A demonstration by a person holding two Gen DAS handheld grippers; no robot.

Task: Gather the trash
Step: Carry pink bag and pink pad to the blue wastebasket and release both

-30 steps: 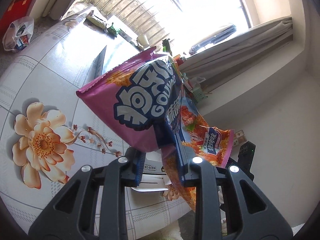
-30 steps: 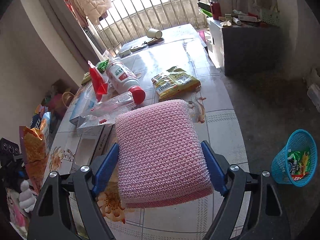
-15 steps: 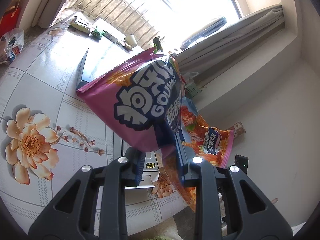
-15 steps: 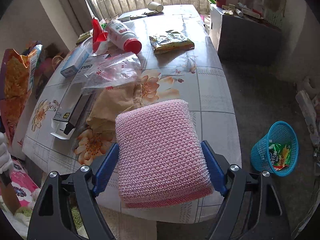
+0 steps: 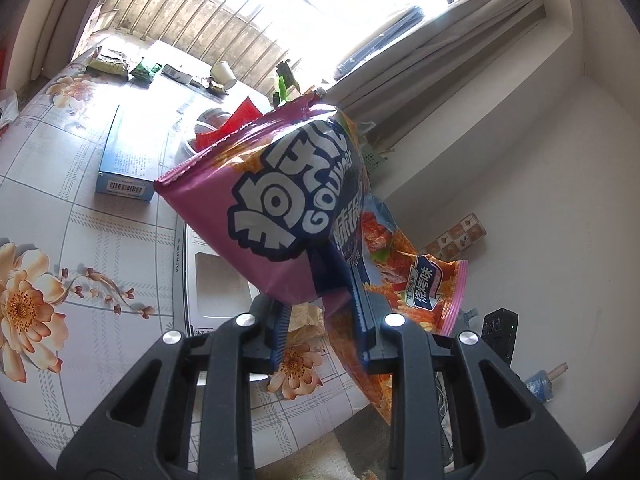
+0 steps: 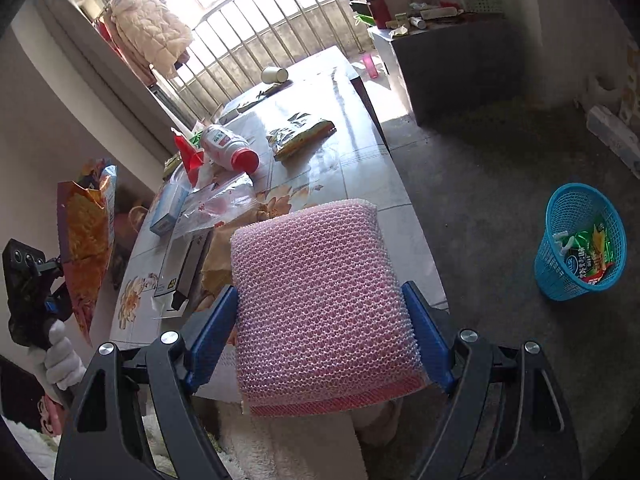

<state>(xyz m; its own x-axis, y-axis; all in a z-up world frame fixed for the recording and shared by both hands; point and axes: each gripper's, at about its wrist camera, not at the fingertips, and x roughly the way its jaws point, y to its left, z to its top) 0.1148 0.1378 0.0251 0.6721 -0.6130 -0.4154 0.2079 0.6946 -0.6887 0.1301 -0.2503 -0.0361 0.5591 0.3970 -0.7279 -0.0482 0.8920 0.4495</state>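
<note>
Floral table (image 6: 352, 168), left hand-held gripper (image 5: 320, 320) clamping snack bag (image 5: 280, 200), right hand-held gripper (image 6: 320, 344) squeezing pink foam netting (image 6: 320, 300)

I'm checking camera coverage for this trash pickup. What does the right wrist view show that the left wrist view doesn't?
Only the right wrist view shows the blue basket on the floor with wrappers inside, and the pink sponge in the right hand-held gripper. Only the left wrist view shows the snack bag's printed front, pinched in the left hand-held gripper. Both show the flowered table, blue box and paper cup.
</note>
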